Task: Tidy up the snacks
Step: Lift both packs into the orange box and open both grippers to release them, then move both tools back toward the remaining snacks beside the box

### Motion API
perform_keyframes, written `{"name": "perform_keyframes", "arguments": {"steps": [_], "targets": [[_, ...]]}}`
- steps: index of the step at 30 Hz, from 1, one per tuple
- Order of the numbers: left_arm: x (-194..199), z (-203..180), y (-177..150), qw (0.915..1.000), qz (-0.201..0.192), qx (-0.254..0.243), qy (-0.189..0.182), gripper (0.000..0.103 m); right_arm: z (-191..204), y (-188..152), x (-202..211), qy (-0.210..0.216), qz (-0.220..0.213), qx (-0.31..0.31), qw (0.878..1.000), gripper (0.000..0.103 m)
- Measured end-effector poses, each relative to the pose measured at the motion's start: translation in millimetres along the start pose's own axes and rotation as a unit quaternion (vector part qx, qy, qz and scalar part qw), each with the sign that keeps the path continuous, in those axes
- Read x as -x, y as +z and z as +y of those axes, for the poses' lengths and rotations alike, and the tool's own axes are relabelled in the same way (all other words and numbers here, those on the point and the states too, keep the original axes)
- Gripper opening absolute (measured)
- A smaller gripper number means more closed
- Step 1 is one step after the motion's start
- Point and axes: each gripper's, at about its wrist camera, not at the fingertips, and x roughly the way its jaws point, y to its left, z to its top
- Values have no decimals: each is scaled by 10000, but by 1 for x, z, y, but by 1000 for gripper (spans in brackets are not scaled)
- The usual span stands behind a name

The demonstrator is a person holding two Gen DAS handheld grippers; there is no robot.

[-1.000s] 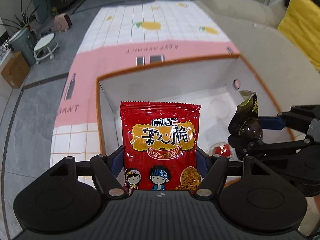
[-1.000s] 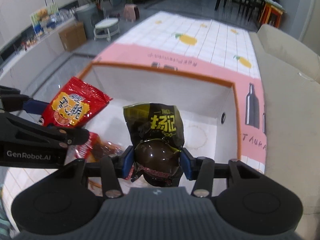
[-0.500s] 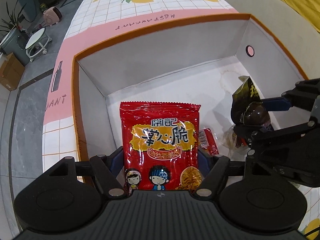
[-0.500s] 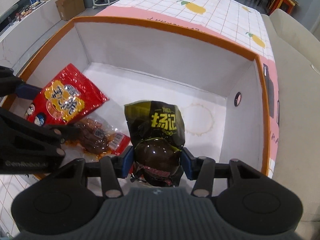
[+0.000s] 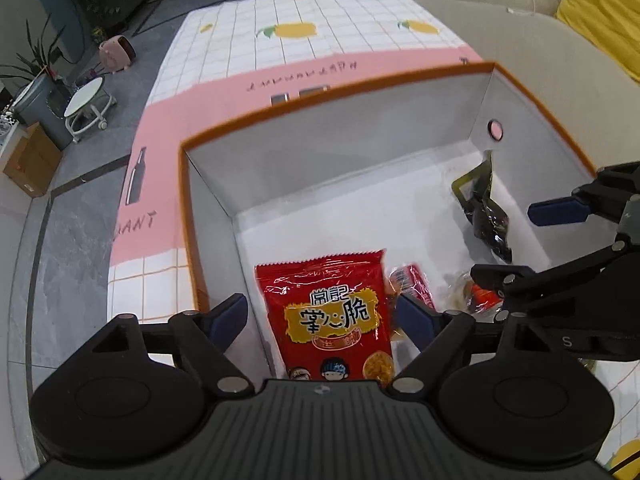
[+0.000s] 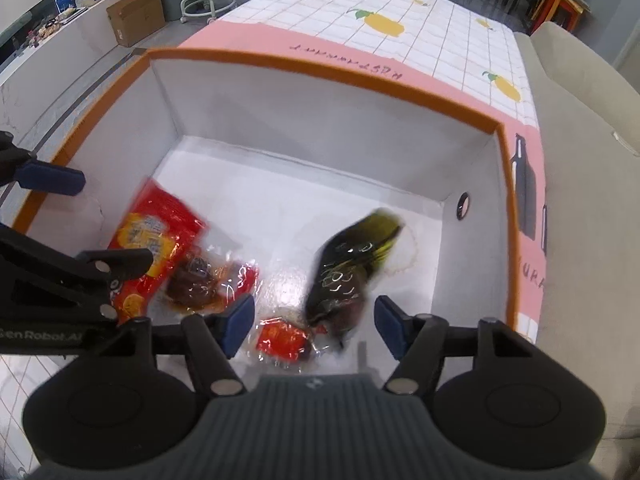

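A white box with an orange rim (image 5: 332, 92) (image 6: 320, 70) stands on the table. My left gripper (image 5: 322, 318) is open above its near left part; a red snack bag (image 5: 334, 320) (image 6: 154, 240) lies free between its fingers, inside the box. My right gripper (image 6: 314, 326) is open above the box's near right part. A dark olive snack bag (image 6: 352, 264) (image 5: 486, 216), blurred, is loose below it in the box. Small clear-wrapped red snacks (image 6: 282, 338) (image 5: 412, 286) lie on the box floor.
A pink and white checked tablecloth with lemon prints (image 5: 312, 32) (image 6: 384, 24) covers the table. A beige sofa (image 5: 520, 40) with a yellow cushion (image 5: 604, 12) runs along the right. A stool (image 5: 86, 106) and a cardboard carton (image 5: 30, 160) stand on the floor at left.
Both grippers have opened. The red bag and the dark olive bag have left the fingers and dropped into the box. Both grippers have risen a little.
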Motion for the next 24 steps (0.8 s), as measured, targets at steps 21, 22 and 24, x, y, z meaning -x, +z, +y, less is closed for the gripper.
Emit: {"name": "perform_keyframes", "arguments": {"steps": [21,22,24], "targets": [[117,-4,-39,9881,-1428,570,-79,98,3,-42,114,16,-1244,-486,9910,66],[121,-4,-44,9869,-1487,613,-105,97,4,-47,120,18,-1320,-526,9898,66],[128,-6,-52,9851,-1567,684,-183,96,3,-58,132,13,-1488,-639,9868,66]]}}
